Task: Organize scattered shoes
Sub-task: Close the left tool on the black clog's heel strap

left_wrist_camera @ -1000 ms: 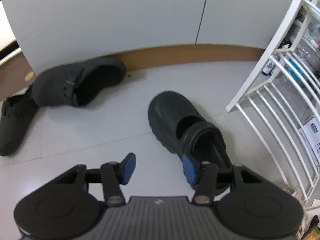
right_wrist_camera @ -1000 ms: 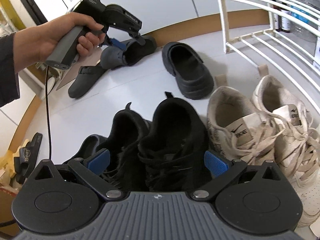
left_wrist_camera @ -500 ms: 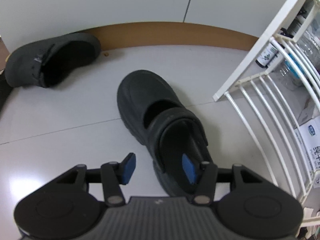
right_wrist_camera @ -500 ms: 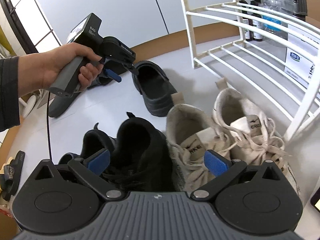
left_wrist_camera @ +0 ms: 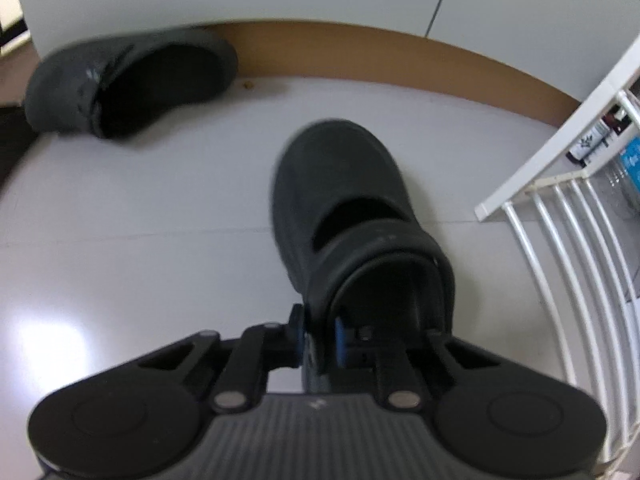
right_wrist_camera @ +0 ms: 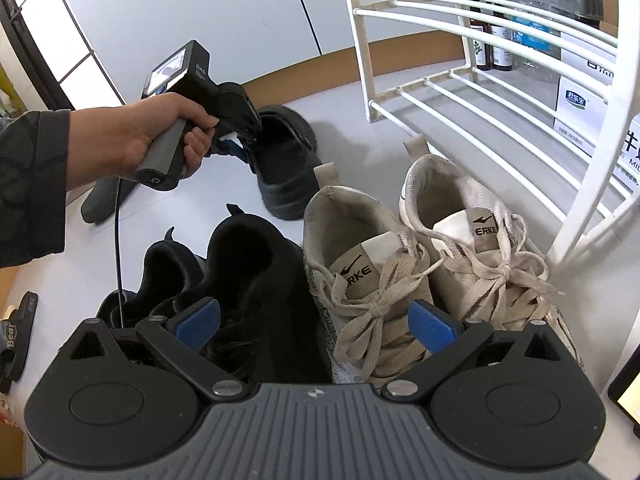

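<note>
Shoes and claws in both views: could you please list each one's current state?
Black clog: upright, heel wall between the closing left claw's pads.
Grey clog: on its side by the baseboard.
Beige sneakers: upright, side by side.
Black sneakers: upright, paired.
Right claw: open, empty.

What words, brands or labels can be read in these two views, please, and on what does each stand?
"ERKE": tongue of the right beige sneaker.
"RKE", first letter hidden by a lace: tongue of the left beige sneaker.
"DAS": body of the left gripper.
"Bear": sandal at the left edge.
Box labels and bottle labels behind the rack: too small to read.
</note>
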### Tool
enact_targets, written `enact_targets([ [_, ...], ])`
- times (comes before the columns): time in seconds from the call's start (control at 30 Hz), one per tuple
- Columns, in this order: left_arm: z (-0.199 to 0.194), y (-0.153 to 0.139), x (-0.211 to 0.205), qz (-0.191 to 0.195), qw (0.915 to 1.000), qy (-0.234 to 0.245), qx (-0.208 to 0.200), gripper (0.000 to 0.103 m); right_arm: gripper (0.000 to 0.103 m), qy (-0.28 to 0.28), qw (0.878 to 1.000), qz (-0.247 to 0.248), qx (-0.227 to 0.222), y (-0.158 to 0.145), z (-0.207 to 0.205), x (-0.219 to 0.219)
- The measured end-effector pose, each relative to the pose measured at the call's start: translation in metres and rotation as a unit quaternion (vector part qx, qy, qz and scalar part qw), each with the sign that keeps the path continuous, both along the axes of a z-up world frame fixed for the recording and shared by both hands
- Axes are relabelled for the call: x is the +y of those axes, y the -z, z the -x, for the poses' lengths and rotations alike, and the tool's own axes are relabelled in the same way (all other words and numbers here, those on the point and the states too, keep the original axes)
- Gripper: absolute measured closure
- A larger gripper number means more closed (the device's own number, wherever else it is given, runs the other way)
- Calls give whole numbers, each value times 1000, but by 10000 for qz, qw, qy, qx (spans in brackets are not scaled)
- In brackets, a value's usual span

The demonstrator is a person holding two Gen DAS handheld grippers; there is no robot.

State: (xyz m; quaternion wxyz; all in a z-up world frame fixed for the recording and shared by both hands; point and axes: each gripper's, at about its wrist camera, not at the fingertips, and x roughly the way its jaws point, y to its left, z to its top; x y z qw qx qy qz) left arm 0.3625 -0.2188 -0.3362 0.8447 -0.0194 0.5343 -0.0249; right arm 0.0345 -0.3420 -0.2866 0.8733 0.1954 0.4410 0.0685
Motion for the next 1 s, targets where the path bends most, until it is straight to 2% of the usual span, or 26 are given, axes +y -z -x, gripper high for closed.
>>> enact_targets([
  [0.1,-5,-9,13,85,9999,-132,-24,90,0,-28,10000,-18,0,0,0,4],
  [0.23,-8,-23,24,-87,9998,-67,-180,90,0,-114,9999,-48,-9,0,-1,11],
  [0.57,-6,-45,60,-289,9993,-76,-227,90,0,-329,9994,-102,-55,-5,-4,36],
  [0.87,5,-49,126,-330,9985,-409,-126,90,0,-538,9983,-157,-139,-14,-4,61],
  [1.0,15,-49,162,-394,9974,-592,-97,90,0,-448,9988,-181,-113,-15,-10,62],
])
